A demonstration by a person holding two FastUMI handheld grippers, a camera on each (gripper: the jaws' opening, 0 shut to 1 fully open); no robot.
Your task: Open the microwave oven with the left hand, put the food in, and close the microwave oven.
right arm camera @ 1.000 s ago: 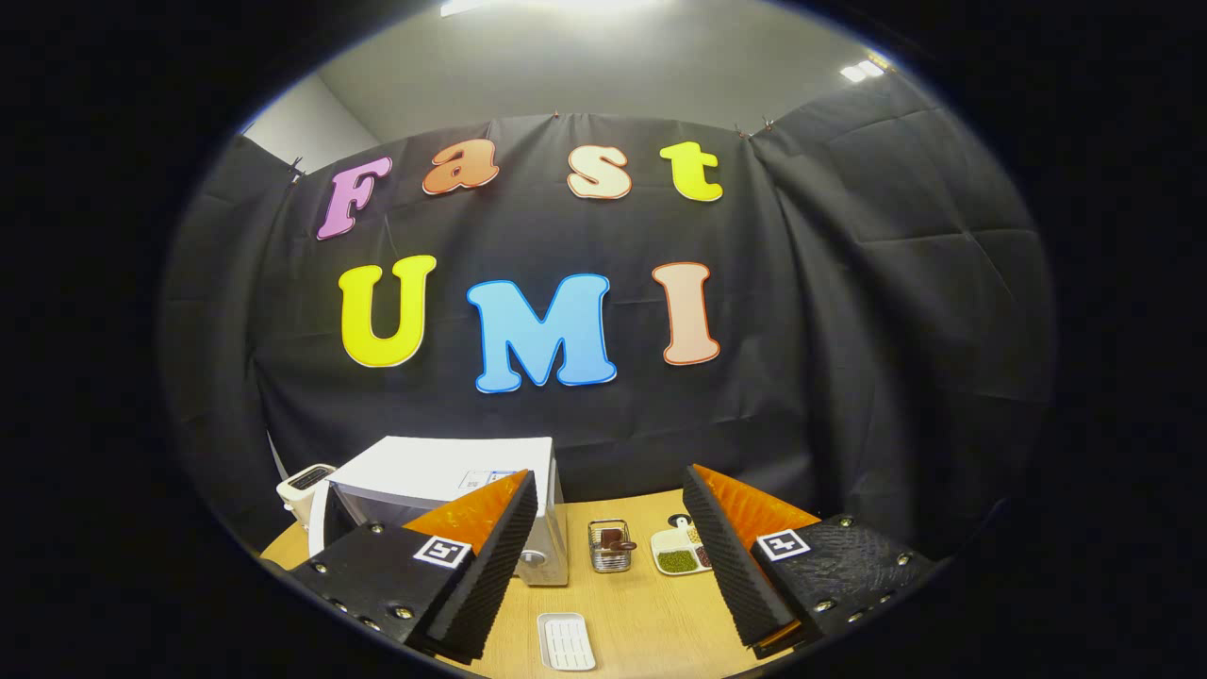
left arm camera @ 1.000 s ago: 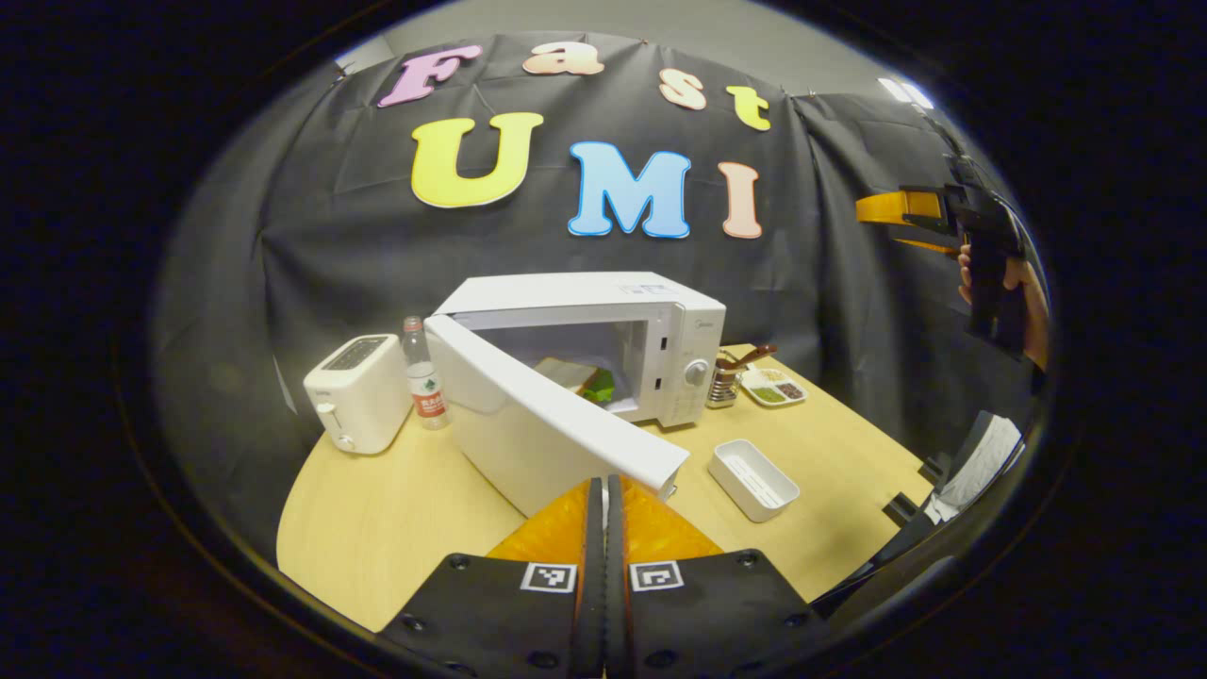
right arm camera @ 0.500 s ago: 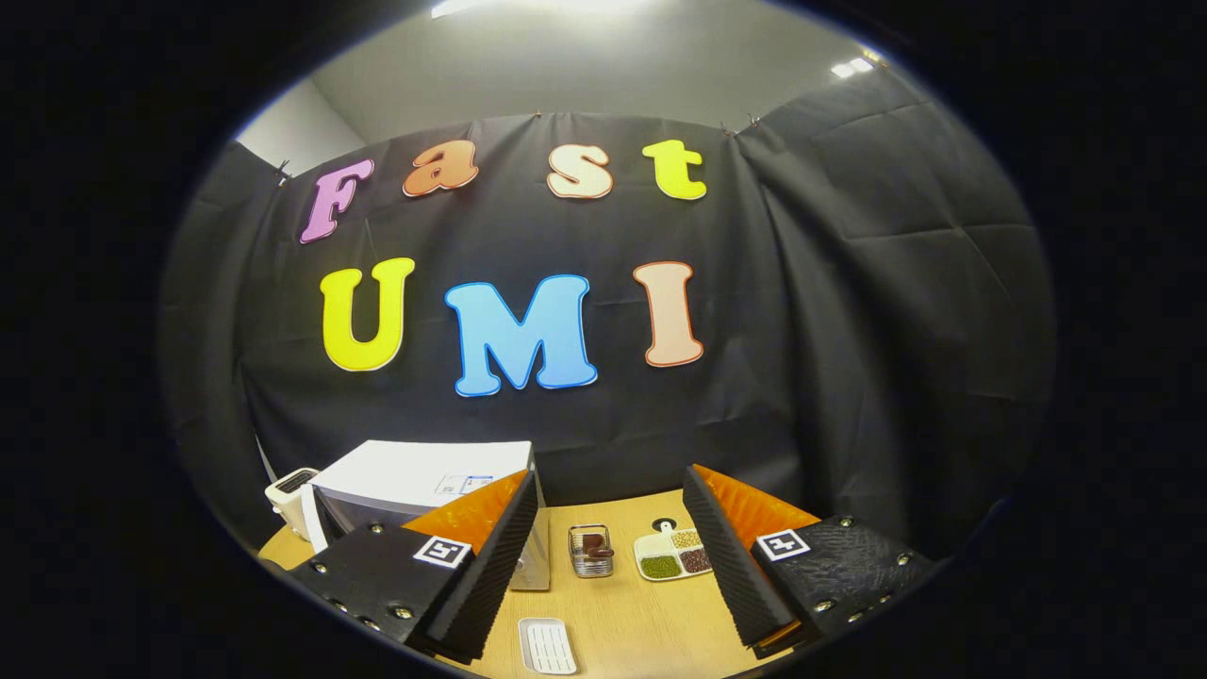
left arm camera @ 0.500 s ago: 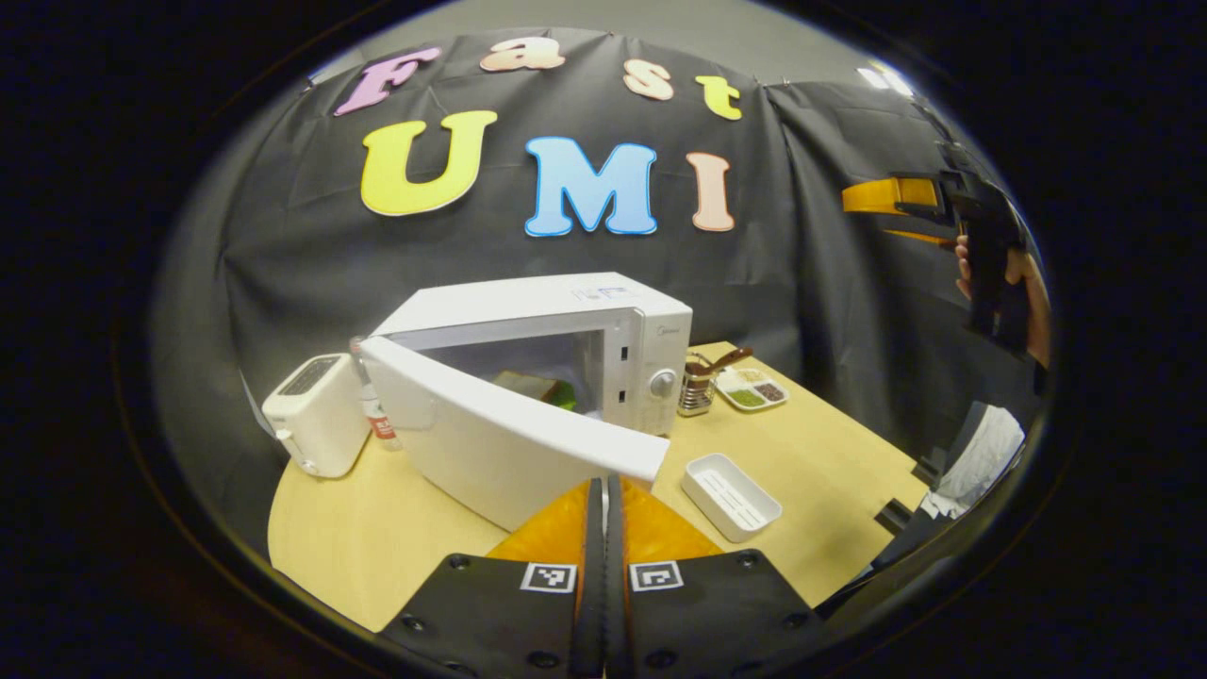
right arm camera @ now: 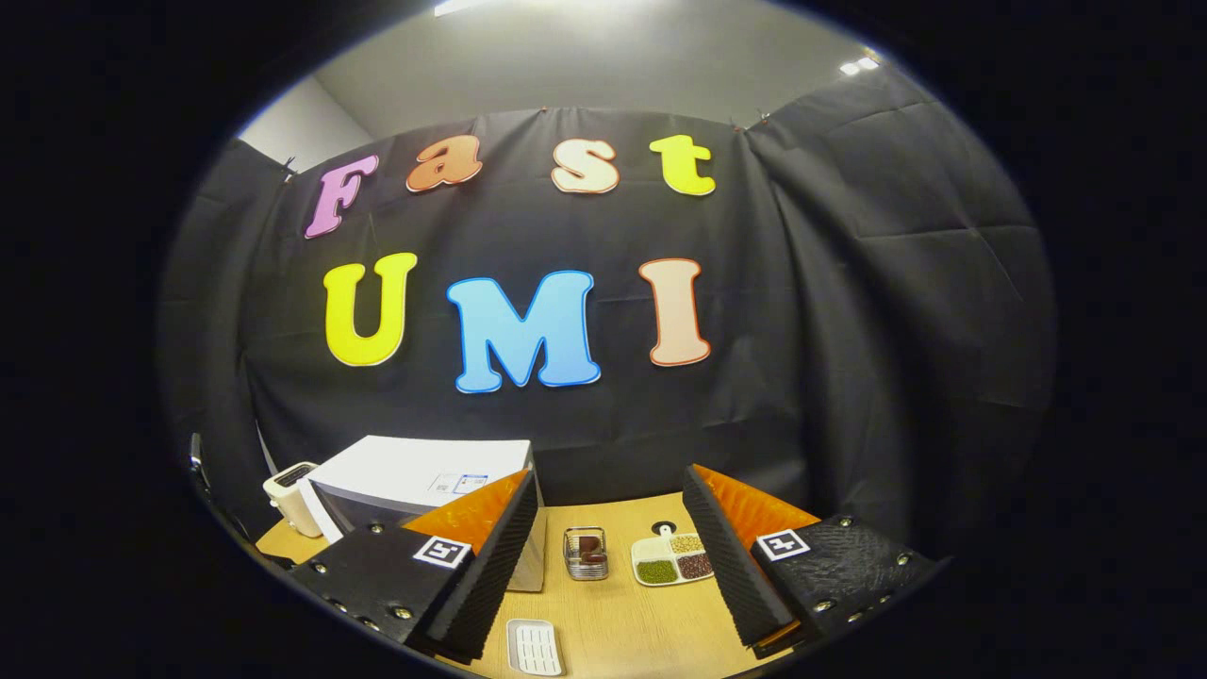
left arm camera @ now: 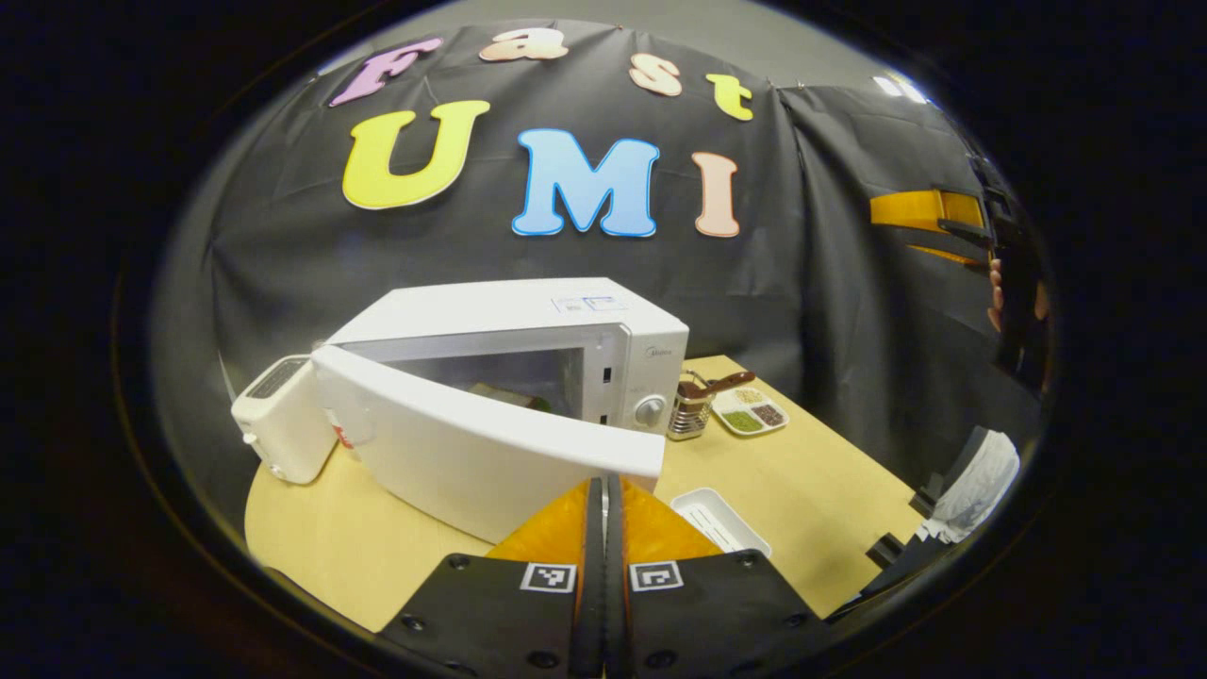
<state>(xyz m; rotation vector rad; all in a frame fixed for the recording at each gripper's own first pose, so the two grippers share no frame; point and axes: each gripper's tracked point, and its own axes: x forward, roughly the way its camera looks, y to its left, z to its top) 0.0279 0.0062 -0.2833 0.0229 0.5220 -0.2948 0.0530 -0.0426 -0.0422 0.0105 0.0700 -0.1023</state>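
Observation:
A white microwave oven [left arm camera: 528, 321] stands on the wooden table [left arm camera: 811, 481]. Its door [left arm camera: 471, 443] is swung partly open, hinged at the left, with its free edge toward me. Food [left arm camera: 504, 396] lies inside, mostly hidden behind the door. My left gripper [left arm camera: 603, 490] is shut with nothing between the fingers, its tips right at the door's free edge. In the left gripper view the right gripper [left arm camera: 929, 222] is held high at the right by a hand [left arm camera: 1014, 297]. In the right gripper view my right gripper [right arm camera: 608, 528] is open and empty, high above the table, with the microwave [right arm camera: 424, 476] low at the left.
A white toaster [left arm camera: 278, 415] stands left of the microwave. A wire holder [left arm camera: 693, 410] and a divided dish of beans [left arm camera: 750, 410] sit to its right. A white rectangular tray [left arm camera: 721, 519] lies near my left fingers. A white cloth [left arm camera: 981, 471] hangs at the far right.
The microwave door has swung further toward shut, hiding more of the food. My left gripper has followed its free edge. The right gripper stays raised and open.

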